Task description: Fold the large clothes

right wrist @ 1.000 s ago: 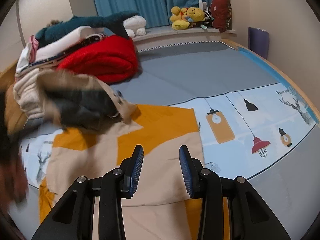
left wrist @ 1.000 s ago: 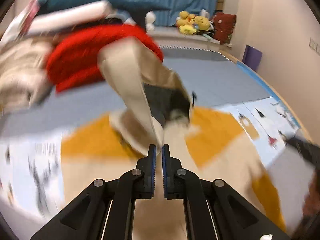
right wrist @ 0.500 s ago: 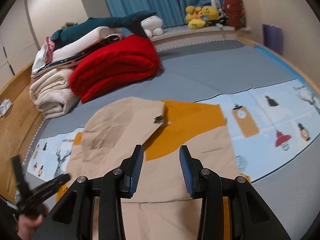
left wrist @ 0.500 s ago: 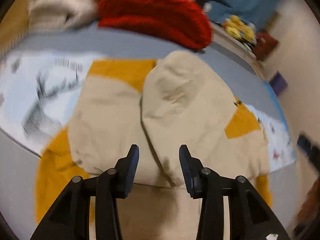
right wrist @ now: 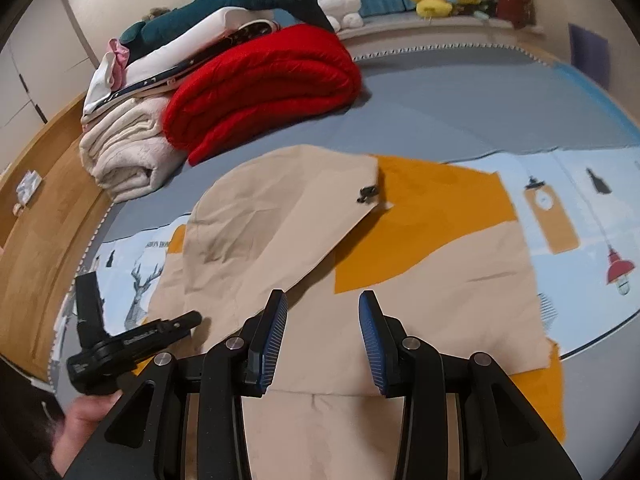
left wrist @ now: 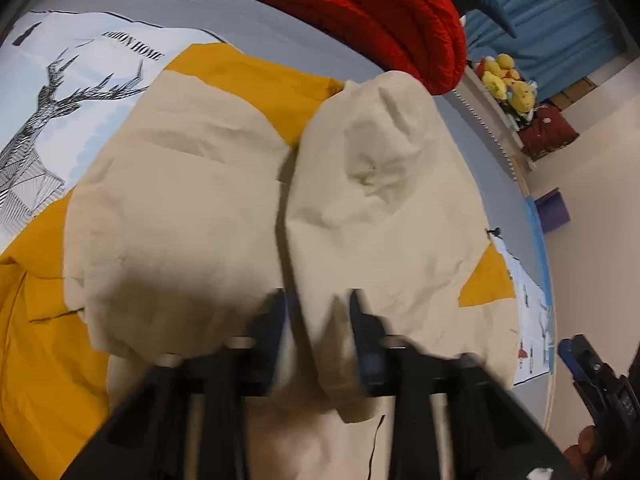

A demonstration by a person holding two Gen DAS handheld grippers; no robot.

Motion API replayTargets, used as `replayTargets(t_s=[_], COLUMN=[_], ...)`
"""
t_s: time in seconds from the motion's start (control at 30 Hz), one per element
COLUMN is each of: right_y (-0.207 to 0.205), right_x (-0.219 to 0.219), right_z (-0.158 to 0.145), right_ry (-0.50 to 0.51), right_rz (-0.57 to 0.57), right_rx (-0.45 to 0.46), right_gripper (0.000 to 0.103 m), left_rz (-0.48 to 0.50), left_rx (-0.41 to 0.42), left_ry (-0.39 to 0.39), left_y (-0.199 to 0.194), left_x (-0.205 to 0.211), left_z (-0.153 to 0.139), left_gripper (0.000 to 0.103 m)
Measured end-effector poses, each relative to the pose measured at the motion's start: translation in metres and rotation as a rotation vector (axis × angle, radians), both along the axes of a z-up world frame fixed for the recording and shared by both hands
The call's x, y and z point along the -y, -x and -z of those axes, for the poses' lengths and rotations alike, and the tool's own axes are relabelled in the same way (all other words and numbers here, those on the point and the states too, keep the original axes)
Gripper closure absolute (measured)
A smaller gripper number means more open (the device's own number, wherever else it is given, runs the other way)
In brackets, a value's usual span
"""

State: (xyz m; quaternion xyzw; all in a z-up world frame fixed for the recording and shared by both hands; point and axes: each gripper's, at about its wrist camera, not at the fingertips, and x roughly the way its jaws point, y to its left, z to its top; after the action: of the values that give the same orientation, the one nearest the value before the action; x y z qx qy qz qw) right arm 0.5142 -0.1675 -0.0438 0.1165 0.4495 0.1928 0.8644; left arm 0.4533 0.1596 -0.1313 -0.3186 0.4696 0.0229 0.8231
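Beige-and-mustard jacket [right wrist: 400,248] spread flat near red blanket [right wrist: 264,84]; left gripper [left wrist: 318,320] blurry, jaws closing around a beige fold; right gripper [right wrist: 324,336] half-open, empty, hovering over jacket.

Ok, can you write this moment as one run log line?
task: fold jacket | left gripper: jaws closing, jacket fabric between them | right gripper: open, empty, over jacket | hood: flat on jacket

Hood [right wrist: 280,208] dropped flat on jacket [right wrist: 432,280] — left tongs [left wrist: 316,320] lower, closing on cloth.
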Motion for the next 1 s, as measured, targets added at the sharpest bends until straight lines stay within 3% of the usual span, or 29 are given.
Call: replayTargets(t_s=[0.13,0.27,0.3,0.33,0.4,0.5,0.57,0.73,0.87,1.0], right_y=[-0.004,-0.006,-0.007,-0.007,-0.009,-0.012,-0.015,-0.026,-0.034,-0.039], right_x=[0.002,0.008,0.01,0.013,0.019,0.028,0.031,0.028,0.011,-0.001], right_z=[0.005,0.005,0.005,0.004,0.003,0.003,0.004,0.016,0.034,0.055], right_ry=[-0.028,-0.053,-0.07,-0.086,-0.116,-0.156,-0.187,-0.247,-0.238,-0.197], right_rz=[0.01,0.021,0.027,0.032,0.048,0.074,0.08,0.074,0.03,0.033], right_rx=[-0.018,-0.015,-0.013,-0.013,-0.009,-0.005,-0.015,-0.078,-0.151,-0.21], right_gripper=[0.064,0.064,0.064,0.064,0.064,0.063,0.061,0.055,0.053,0.053], left_rz=[0.018,0.057,0.129,0.186,0.403,0.605,0.685,0.648,0.661,0.624], left_rx=[0.082,0.264,0.344,0.386,0.425,0.342,0.212,-0.001,-0.038,0.031], left_ry=[-0.015,-0.197,-0.297,-0.346,-0.361,-0.309,-0.28,-0.224,-0.245,-0.161], left_y=[0.003,0.015,0.02,0.024,0.031,0.032,0.027,0.016,0.018,0.018], left_x=[-0.001,0.015,0.033,0.046,0.083,0.121,0.141,0.151,0.154,0.132], left_z=[-0.02,-0.08,-0.102,-0.112,-0.118,-0.091,-0.059,-0.007,-0.004,-0.03], left_gripper=[0.102,0.103,0.103,0.103,0.103,0.103,0.103,0.103,0.103,0.1])
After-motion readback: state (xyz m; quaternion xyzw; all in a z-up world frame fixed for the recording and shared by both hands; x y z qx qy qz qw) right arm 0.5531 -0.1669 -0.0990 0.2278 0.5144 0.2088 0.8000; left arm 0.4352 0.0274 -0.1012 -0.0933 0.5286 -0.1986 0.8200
